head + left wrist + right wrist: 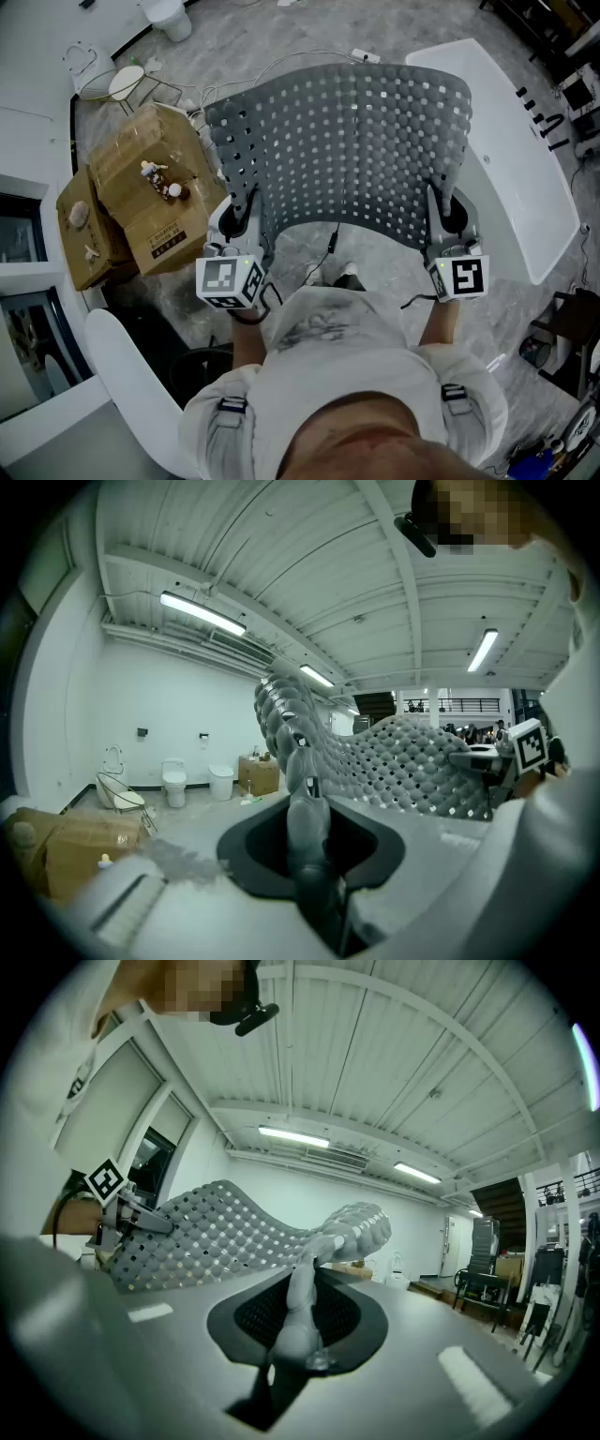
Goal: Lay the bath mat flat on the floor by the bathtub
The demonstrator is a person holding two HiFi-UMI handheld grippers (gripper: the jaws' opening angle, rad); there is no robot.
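Two corners of the grey perforated bath mat (pixel 347 141) are pinched in my tongs. The left gripper (pixel 247 208) is clenched on the near left edge and the right gripper (pixel 439 214) on the near right edge. Each gripper view shows a fold of mat squeezed between its jaws.

The mat hangs spread between them, bowed and in the air, above the marbled floor (pixel 253 47), with the white bathtub (pixel 525 159) just to my right. By my reading the mat is poised over its spot and the laying-down is in hand, not yet done.

The next move, I judge, calls for lowering both tongs together so the far edge meets the floor first alongside the tub. Then I would draw back so the sheet unrolls without a crease, and only then let go. The soft mat sags in the middle, so keeping the two grips well apart should matter.

Hidden from me is the floor beneath the mat, and I cannot tell whether its far edge touches down. My own shoulders and chest block the ground at my feet. The tub's far end runs out of the head view's right side. Cardboard boxes (pixel 141 202) stand to my left, apart from the landing spot; the objects on top of them are too small to name.
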